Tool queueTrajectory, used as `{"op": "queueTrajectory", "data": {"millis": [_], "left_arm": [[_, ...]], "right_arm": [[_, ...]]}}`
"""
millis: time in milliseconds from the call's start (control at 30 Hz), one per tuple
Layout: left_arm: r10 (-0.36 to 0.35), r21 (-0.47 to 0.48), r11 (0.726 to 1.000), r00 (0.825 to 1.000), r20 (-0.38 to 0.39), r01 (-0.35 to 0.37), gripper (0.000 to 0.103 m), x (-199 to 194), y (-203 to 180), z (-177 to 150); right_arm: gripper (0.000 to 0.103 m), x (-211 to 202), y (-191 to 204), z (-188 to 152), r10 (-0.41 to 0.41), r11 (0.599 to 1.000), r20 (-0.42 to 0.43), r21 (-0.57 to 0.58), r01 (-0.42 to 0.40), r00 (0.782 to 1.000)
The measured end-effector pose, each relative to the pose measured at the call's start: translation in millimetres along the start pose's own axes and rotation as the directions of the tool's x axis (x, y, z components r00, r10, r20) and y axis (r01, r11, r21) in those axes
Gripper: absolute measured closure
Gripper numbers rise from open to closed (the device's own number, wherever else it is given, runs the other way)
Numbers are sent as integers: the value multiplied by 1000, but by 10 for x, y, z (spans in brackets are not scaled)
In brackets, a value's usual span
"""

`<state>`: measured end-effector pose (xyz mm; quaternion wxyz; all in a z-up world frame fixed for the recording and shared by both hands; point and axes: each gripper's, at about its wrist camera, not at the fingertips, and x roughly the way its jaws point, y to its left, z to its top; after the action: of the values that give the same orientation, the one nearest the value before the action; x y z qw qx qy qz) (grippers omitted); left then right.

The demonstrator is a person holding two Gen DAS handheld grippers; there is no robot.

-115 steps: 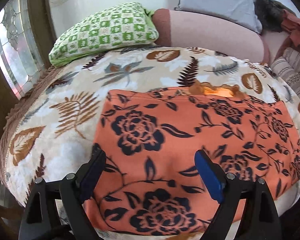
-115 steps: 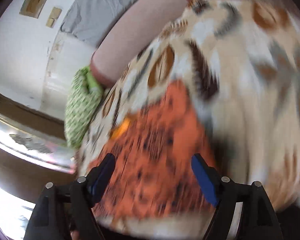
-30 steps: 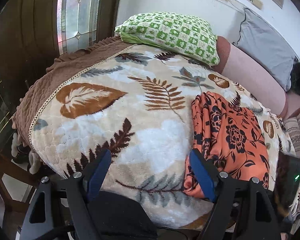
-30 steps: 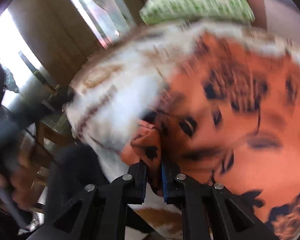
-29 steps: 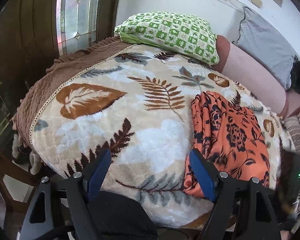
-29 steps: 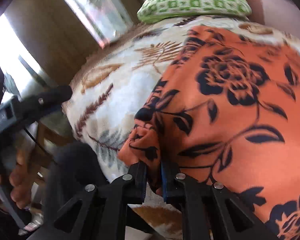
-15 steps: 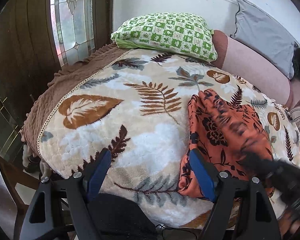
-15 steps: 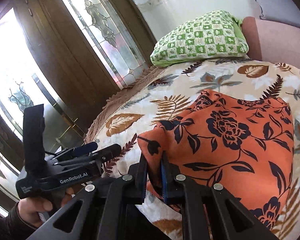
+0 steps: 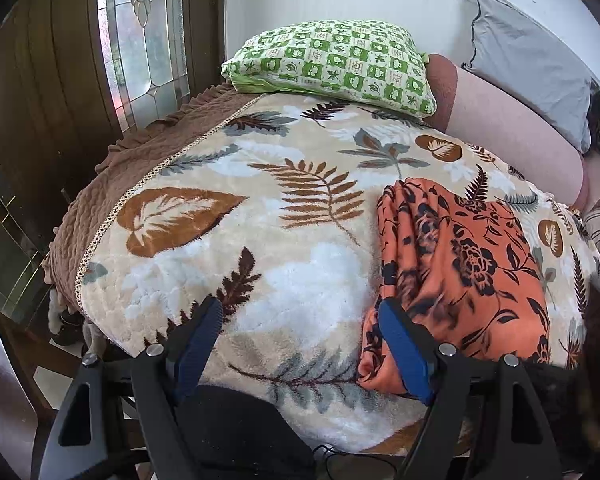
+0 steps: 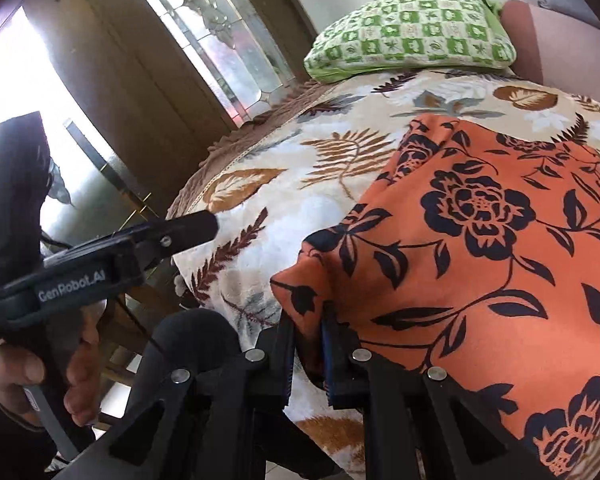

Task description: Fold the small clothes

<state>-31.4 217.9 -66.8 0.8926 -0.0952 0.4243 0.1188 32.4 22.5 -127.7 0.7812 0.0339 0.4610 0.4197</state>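
Observation:
An orange garment with black flowers (image 9: pixel 460 256) lies folded lengthwise on the leaf-patterned blanket (image 9: pixel 228 240). My right gripper (image 10: pixel 306 322) is shut on the garment's near corner (image 10: pixel 300 288) and holds it lifted off the blanket; the rest of the cloth (image 10: pixel 500 240) spreads to the right. My left gripper (image 9: pixel 300 340) stands open over bare blanket, its right finger just beside the garment's near left edge, nothing between the pads. In the right wrist view the left gripper (image 10: pixel 188 228) shows at the left, held in a hand (image 10: pixel 40 372).
A green checked pillow (image 9: pixel 332 60) and a pink bolster (image 9: pixel 512 128) lie at the far end of the bed, a grey pillow (image 9: pixel 532 64) against the wall. A brown quilted cover (image 9: pixel 140 156) edges the bed on the left, beside a glass door (image 9: pixel 148 40).
The right gripper has lifted the garment's corner higher and drawn back a little. The left gripper has stayed open over the blanket, rolling slightly.

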Motion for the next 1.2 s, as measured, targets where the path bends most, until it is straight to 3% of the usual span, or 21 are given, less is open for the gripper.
{"op": "queueTrajectory", "data": {"millis": [67,100,200,400,467,567,667,867,933,1000,1067,1133,1200], "left_arm": [[-4,0,1000,1000,-3,4,22,-6,6,5],[-4,0,1000,1000,0,4,22,-17,6,5],[8,-1,1000,1000,6,-8,22,-17,29,20],[2,-17,1000,999,32,-1,22,-90,45,70],[5,-17,1000,999,37,-4,22,-105,41,100],[8,-6,1000,1000,28,-7,22,-101,24,128],[20,22,1000,999,43,-21,22,-116,7,124],[-16,7,1000,1000,12,15,22,-24,-88,137],[-25,17,1000,1000,13,25,22,-33,-129,137],[-26,19,999,1000,15,26,22,-38,-139,143],[-27,16,1000,1000,6,27,22,-20,-139,168],[-32,21,999,999,7,32,22,-4,-166,213],[-48,46,998,999,3,48,22,48,-275,313]], "right_arm": [[90,186,-122,-114,-11,1000,-57,26,12,998],[91,160,-193,-127,20,997,-40,75,-17,999],[91,-143,-122,8,50,995,47,82,-54,998],[90,-668,33,268,75,996,218,35,-85,973],[90,-474,56,212,75,997,162,12,-78,984],[90,207,-102,-114,40,998,-29,47,-39,999],[91,90,-213,-114,99,987,24,123,-101,995],[91,-416,-203,235,155,980,145,99,-170,977],[91,-323,-129,225,155,985,99,61,-162,983],[90,-36,-31,106,151,988,-12,30,-150,988],[88,248,-28,-93,89,996,-99,-3,-89,991],[89,187,-102,-137,136,990,-56,49,-134,989],[89,121,-121,-102,151,987,-67,62,-147,986]]}}
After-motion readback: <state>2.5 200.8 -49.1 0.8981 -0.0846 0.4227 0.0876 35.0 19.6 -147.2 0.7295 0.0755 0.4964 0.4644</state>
